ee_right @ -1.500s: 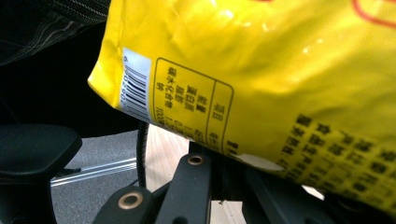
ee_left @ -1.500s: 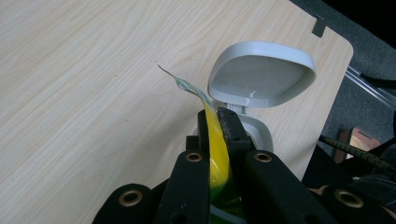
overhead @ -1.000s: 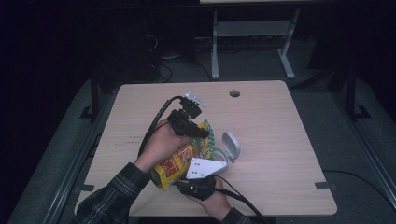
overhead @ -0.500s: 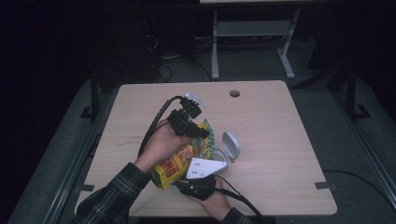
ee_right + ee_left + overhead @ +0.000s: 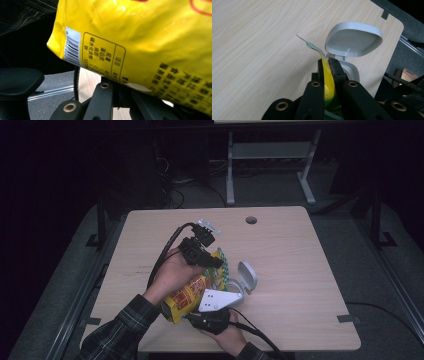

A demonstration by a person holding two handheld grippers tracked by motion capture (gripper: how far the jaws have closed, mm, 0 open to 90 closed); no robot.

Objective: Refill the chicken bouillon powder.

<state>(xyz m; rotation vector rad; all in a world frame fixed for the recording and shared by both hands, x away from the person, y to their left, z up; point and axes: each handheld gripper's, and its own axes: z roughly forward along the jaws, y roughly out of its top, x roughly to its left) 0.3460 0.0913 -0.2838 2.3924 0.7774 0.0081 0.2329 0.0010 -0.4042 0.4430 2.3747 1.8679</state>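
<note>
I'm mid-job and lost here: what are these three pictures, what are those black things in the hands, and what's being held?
There is no robot: a person holds a hand-held claw in each hand. The high view looks down on the table. There the left claw and the right claw both grip a yellow bag. The other two pictures come from cameras riding on the claws. The left one looks along its jaws, shut on the bag's top edge, with a white container, lid open, on the table behind. The right one looks at the bag's printed back, its jaws shut on the lower edge.

A light wooden surface with a round cable hole near its far edge; behind it a metal stand on grey floor.
</note>
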